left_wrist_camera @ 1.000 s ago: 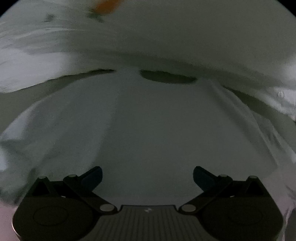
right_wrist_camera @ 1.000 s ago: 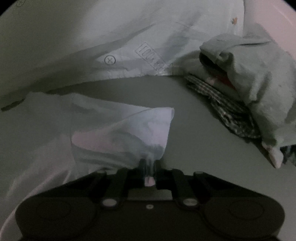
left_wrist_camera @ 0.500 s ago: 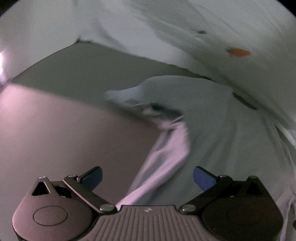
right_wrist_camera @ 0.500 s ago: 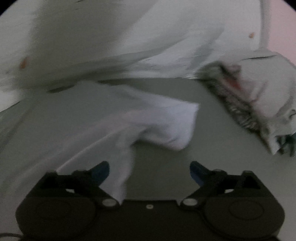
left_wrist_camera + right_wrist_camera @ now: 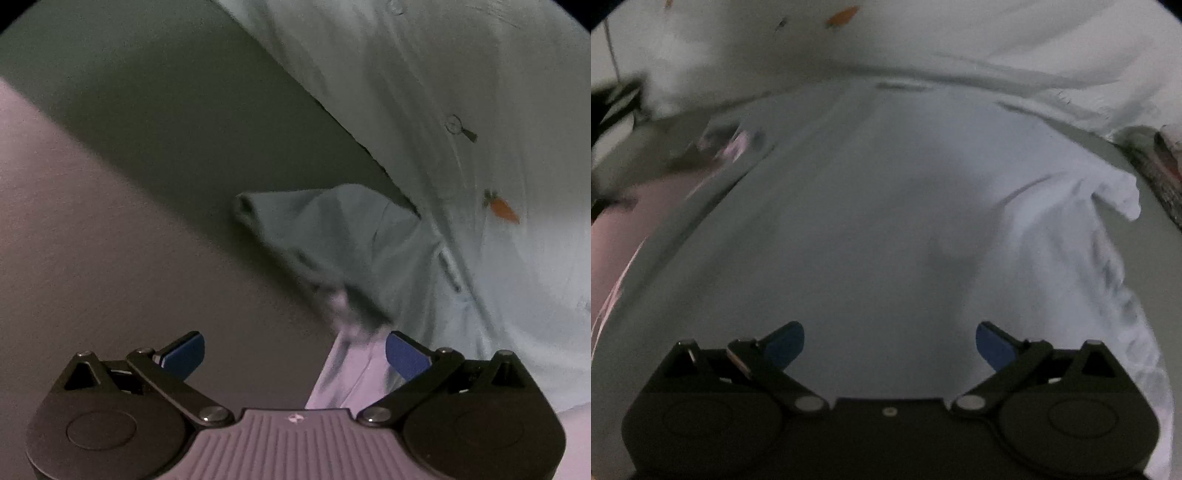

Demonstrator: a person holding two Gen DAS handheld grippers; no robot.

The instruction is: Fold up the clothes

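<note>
Hovering with jaws opening and empty, the right gripper (image 5: 889, 341) faced a pale blue cotton shirt (image 5: 886, 221); its bunched sleeve (image 5: 1108, 206) at two o'clock risked a crooked fold.

Pale shirt (image 5: 886, 221) lies spread flat ahead of the right tool, one sleeve (image 5: 1108, 206) bunched to its right. Left view: other sleeve (image 5: 325, 229) crumpled just ahead, slightly right.
</note>
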